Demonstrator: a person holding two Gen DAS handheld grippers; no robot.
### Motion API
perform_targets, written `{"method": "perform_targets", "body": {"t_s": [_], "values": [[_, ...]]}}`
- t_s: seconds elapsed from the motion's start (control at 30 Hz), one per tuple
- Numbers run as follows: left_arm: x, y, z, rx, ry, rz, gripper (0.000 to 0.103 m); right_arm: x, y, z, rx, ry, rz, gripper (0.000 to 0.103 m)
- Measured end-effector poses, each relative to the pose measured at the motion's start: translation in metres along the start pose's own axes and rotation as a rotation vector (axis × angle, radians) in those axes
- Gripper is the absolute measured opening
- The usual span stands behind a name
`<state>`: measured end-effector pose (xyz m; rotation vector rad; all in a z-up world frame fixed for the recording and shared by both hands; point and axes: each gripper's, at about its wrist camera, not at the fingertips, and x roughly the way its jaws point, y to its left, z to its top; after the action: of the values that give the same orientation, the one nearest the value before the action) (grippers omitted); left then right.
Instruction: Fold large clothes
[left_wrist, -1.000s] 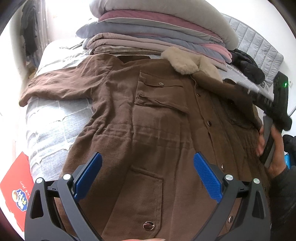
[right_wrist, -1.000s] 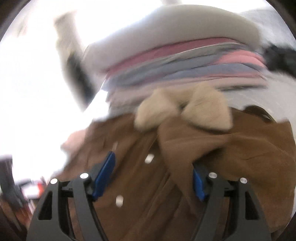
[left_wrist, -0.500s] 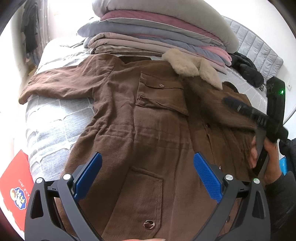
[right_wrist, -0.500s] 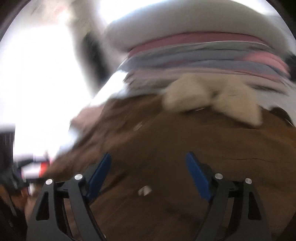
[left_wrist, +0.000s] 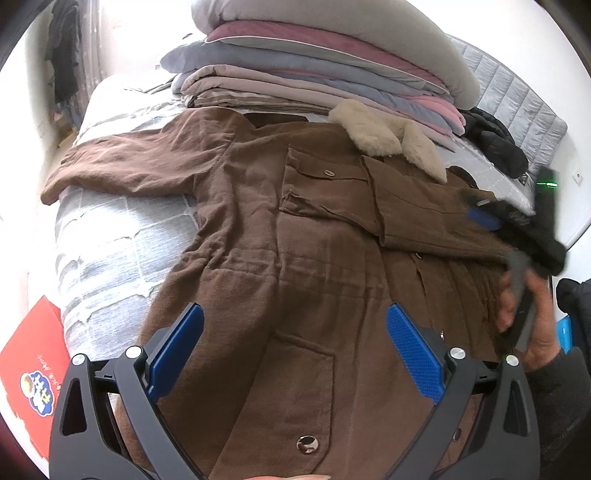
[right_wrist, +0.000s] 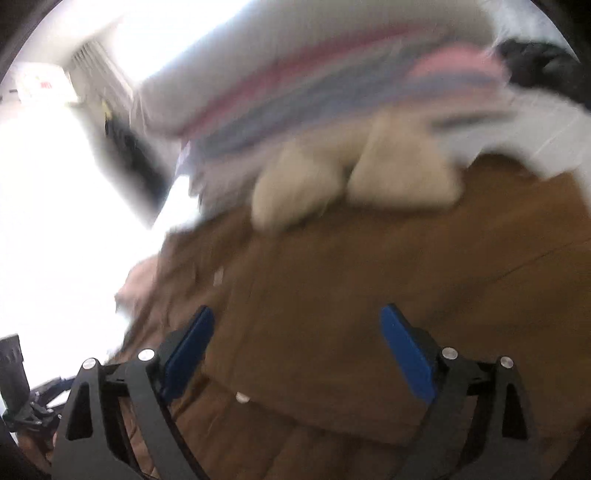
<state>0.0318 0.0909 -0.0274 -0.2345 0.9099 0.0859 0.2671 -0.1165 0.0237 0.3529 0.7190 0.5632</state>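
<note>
Left wrist view: a brown corduroy coat (left_wrist: 280, 258) with a cream fleece collar (left_wrist: 388, 142) lies flat across the grey quilted bed (left_wrist: 110, 236), collar toward the stacked folded blankets (left_wrist: 314, 77) at the bed's far edge. The left gripper (left_wrist: 295, 347) hovers with jaws wide, nothing between them.

Right wrist view (blurred): the right gripper (right_wrist: 297, 350) is opening, empty, above the coat's folded-over sleeve.

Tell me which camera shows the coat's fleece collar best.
The left wrist view: the fleece collar is sharp there, lying against the folded bedding. The right wrist view shows it nearer but smeared by motion blur.
</note>
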Motion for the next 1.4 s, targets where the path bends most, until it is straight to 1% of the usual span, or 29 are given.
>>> {"method": "perform_targets", "body": {"t_s": [0.03, 0.07, 0.1, 0.13, 0.17, 0.2, 0.23, 0.27, 0.33, 0.4, 0.47, 0.5, 0.53, 0.57, 0.6, 0.67, 0.7, 0.77, 0.93, 1.03, 1.27, 1.33, 1.4], "values": [[0.0, 0.001, 0.0, -0.003, -0.001, 0.002, 0.095, -0.018, -0.014, 0.004, 0.04, -0.06, -0.042, 0.089], [0.0, 0.001, 0.0, -0.006, 0.0, 0.003, 0.095, -0.022, -0.027, 0.008, 0.08, -0.082, -0.084, 0.092], [0.0, 0.002, 0.001, -0.005, 0.0, 0.003, 0.095, -0.023, -0.042, 0.007, 0.128, -0.074, -0.145, 0.097], [0.0, 0.002, 0.0, -0.002, -0.001, 0.005, 0.095, -0.013, -0.071, 0.002, 0.214, 0.013, -0.219, 0.097], [0.0, 0.002, 0.0, 0.005, -0.003, 0.015, 0.095, -0.003, -0.088, -0.005, 0.28, 0.088, -0.209, 0.096], [0.001, 0.002, 0.0, 0.011, -0.002, 0.022, 0.095, -0.002, -0.098, -0.012, 0.318, 0.085, -0.173, 0.095], [0.002, 0.002, 0.0, 0.017, 0.0, 0.027, 0.095, -0.013, -0.093, -0.016, 0.313, 0.032, -0.18, 0.095], [0.002, 0.004, 0.0, 0.021, 0.0, 0.034, 0.095, -0.021, -0.082, -0.016, 0.29, 0.017, -0.209, 0.095], [0.002, 0.007, 0.001, 0.024, -0.01, 0.057, 0.095, -0.026, -0.053, -0.012, 0.22, 0.005, -0.18, 0.095], [0.0, 0.013, 0.004, 0.023, -0.026, 0.09, 0.095, -0.03, -0.016, -0.017, 0.161, -0.002, -0.157, 0.095], [-0.003, 0.021, 0.008, 0.014, -0.04, 0.115, 0.095, -0.021, 0.025, -0.031, 0.104, 0.044, -0.094, 0.095], [-0.005, 0.027, 0.01, 0.007, -0.053, 0.139, 0.095, -0.017, 0.041, -0.04, 0.085, 0.065, -0.072, 0.095], [-0.007, 0.032, 0.013, 0.003, -0.067, 0.169, 0.095, -0.014, 0.049, -0.046, 0.073, 0.08, -0.052, 0.095], [-0.011, 0.04, 0.015, 0.0, -0.09, 0.217, 0.095, -0.01, 0.063, -0.055, 0.062, 0.102, -0.021, 0.095], [-0.013, 0.044, 0.016, -0.001, -0.101, 0.244, 0.095, -0.008, 0.07, -0.063, 0.056, 0.117, -0.004, 0.095], [-0.018, 0.058, 0.018, -0.013, -0.124, 0.298, 0.095, -0.004, 0.091, -0.079, 0.036, 0.131, 0.015, 0.095], [-0.019, 0.062, 0.018, -0.017, -0.13, 0.31, 0.095, -0.003, 0.099, -0.084, 0.026, 0.133, 0.015, 0.095], [-0.023, 0.07, 0.018, -0.023, -0.141, 0.332, 0.095, 0.005, 0.108, -0.096, 0.013, 0.141, 0.004, 0.095], [-0.032, 0.079, 0.017, -0.015, -0.16, 0.341, 0.095, 0.025, 0.102, -0.107, 0.009, 0.183, -0.038, 0.095], [-0.035, 0.082, 0.016, -0.018, -0.17, 0.343, 0.095, 0.024, 0.096, -0.11, 0.009, 0.18, -0.033, 0.096], [-0.035, 0.088, 0.017, -0.022, -0.163, 0.31, 0.095, 0.021, 0.09, -0.113, 0.029, 0.172, -0.011, 0.096], [-0.036, 0.086, 0.017, 0.001, -0.183, 0.331, 0.095, 0.02, 0.088, -0.113, 0.041, 0.169, 0.001, 0.096], [-0.042, 0.083, 0.02, 0.028, -0.229, 0.299, 0.095, 0.02, 0.087, -0.113, 0.044, 0.169, 0.005, 0.096]]}}
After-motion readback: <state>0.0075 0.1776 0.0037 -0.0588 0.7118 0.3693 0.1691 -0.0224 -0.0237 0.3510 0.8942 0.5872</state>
